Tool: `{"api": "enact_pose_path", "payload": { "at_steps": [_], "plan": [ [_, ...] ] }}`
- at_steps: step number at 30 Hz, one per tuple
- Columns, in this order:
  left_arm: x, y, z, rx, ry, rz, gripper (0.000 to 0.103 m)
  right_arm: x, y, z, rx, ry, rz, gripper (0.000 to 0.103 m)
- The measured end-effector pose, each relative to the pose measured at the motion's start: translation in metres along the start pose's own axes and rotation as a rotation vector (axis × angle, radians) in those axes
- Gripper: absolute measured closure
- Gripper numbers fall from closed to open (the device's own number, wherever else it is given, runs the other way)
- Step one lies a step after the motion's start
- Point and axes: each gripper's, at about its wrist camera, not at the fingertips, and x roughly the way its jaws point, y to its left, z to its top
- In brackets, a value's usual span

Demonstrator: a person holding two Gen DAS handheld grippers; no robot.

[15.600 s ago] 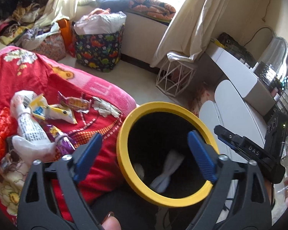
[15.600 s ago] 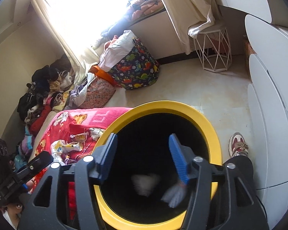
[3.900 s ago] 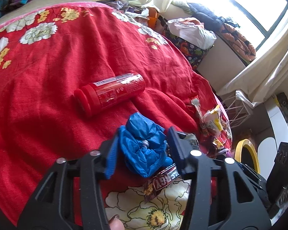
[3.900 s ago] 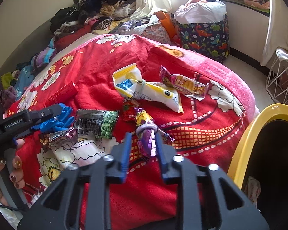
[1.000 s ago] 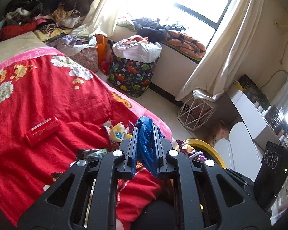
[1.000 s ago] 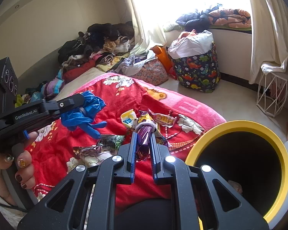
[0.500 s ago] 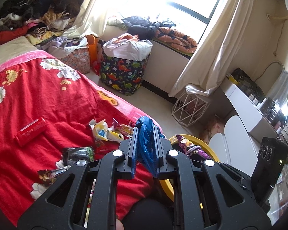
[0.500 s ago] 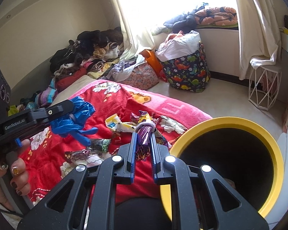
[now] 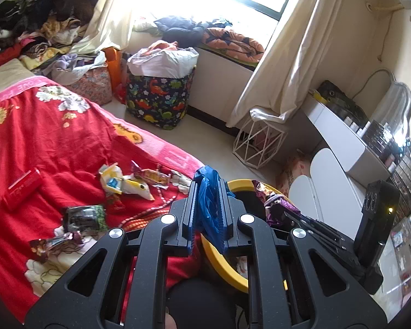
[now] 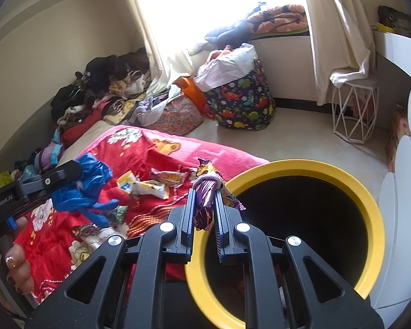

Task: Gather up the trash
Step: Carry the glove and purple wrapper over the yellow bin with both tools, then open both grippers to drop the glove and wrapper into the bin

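Fingers (image 10: 190,213) around purple wrapper (image 10: 204,205), long axis upright, beside bin (image 10: 370,213).

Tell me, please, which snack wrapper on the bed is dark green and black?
The green wrapper, lying nearest the camera side beside the brown wrapper. The yellow wrapper and pink wrapper lie farther off.

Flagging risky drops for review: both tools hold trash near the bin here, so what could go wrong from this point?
The purple wrapper in the right tool sits over the yellow bin's rim, not its opening; released now, it may land on the red blanket. The blue glove in the left tool dangles loose ends that could snag on the rim. Both tools crowd one opening and may collide.
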Motion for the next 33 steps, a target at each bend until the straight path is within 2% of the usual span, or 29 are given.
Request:
{"api": "enact_pose_path", "payload": {
  "at_steps": [13, 30, 32, 33],
  "plan": [
    [0.026, -0.037, -0.015, 0.078, 0.063, -0.061, 0.094, -0.005, -0.044, -0.002, 0.088, -0.012, -0.062, 0.09],
    [0.085, -0.071, -0.043, 0.16, 0.202, -0.113, 0.094, -0.012, -0.1, -0.011, 0.212, -0.005, -0.138, 0.09],
    [0.088, -0.069, -0.046, 0.145, 0.21, -0.11, 0.09, -0.012, -0.104, -0.012, 0.23, 0.006, -0.141, 0.089],
    [0.088, -0.068, -0.047, 0.136, 0.212, -0.109, 0.081, -0.012, -0.107, -0.013, 0.24, 0.01, -0.148, 0.087]
  ]
}}
